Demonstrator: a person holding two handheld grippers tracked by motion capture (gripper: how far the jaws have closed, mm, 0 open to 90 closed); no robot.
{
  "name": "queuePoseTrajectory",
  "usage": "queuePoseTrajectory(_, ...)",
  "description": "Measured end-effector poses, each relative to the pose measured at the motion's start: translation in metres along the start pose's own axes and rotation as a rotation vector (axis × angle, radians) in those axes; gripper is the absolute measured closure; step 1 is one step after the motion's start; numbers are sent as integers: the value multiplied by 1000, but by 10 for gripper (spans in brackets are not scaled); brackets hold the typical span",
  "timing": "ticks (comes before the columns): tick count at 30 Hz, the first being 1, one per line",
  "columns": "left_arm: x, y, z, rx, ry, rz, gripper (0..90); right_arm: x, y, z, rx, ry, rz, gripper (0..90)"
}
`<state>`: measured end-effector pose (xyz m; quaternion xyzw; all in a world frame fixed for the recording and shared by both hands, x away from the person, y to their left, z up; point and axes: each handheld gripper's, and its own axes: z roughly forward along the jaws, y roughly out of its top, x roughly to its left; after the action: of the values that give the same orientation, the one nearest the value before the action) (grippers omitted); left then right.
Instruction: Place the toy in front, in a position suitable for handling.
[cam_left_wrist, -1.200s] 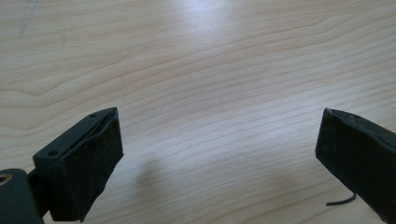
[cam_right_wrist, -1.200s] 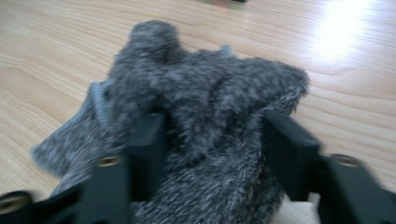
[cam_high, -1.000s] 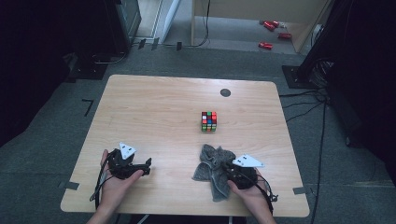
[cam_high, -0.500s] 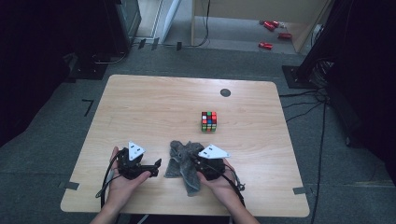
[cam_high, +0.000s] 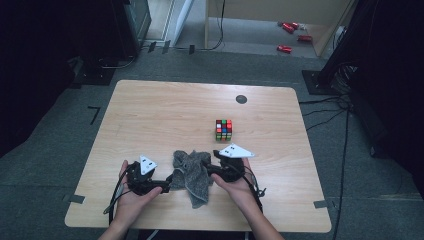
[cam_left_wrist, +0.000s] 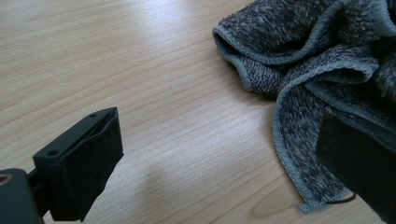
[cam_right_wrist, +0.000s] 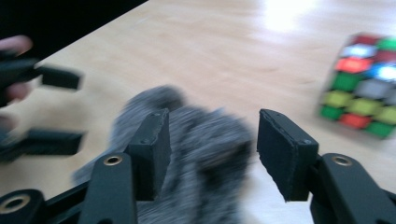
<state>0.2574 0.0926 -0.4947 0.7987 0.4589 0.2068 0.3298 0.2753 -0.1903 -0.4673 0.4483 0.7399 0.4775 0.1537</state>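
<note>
A crumpled grey towel lies near the table's front edge between my two grippers. My left gripper is at the towel's left side. In the left gripper view the left gripper is wide open over bare wood, and the towel reaches its right jaw. My right gripper is at the towel's right side. Its jaws have just been opening. In the right gripper view the right gripper is open, with the blurred towel loose between the pads. A colourful puzzle cube stands farther back.
The wooden table has a dark round grommet near its far edge. In the right gripper view the cube is at the right and the left gripper at the left. Red objects lie on the floor beyond.
The right gripper carried the towel leftward across the table towards the left gripper and then let it go. The left gripper shifted a little to the right.
</note>
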Motion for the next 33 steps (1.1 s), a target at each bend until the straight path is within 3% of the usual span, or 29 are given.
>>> queuePoseTrajectory(1,0,0,0,-2,1,-2,16,-8,6,1,-6,-51,7,381)
queuePoseTrajectory(3,1,0,0,-2,1,-4,15,-10,8,3,-6,-76,8,359)
queuePoseTrajectory(5,1,-1,0,4,6,-1,16,-21,15,13,1,-161,25,294)
queuePoseTrajectory(6,1,-1,0,4,6,-1,15,-21,15,13,1,-161,25,294)
queuePoseTrajectory(13,-1,-3,1,15,4,9,17,-39,23,34,6,-298,88,137)
queuePoseTrajectory(22,-1,-4,1,33,20,12,17,-56,23,66,50,-398,154,115)
queuePoseTrajectory(23,-1,-5,2,36,21,10,17,-57,22,73,52,-458,155,127)
queuePoseTrajectory(31,-3,-6,4,49,31,10,45,-57,23,90,75,-511,156,156)
queuePoseTrajectory(32,-3,-7,4,52,30,12,46,-60,21,93,101,-519,187,181)
queuePoseTrajectory(33,-3,-7,4,53,30,14,46,-60,21,93,101,-519,187,181)
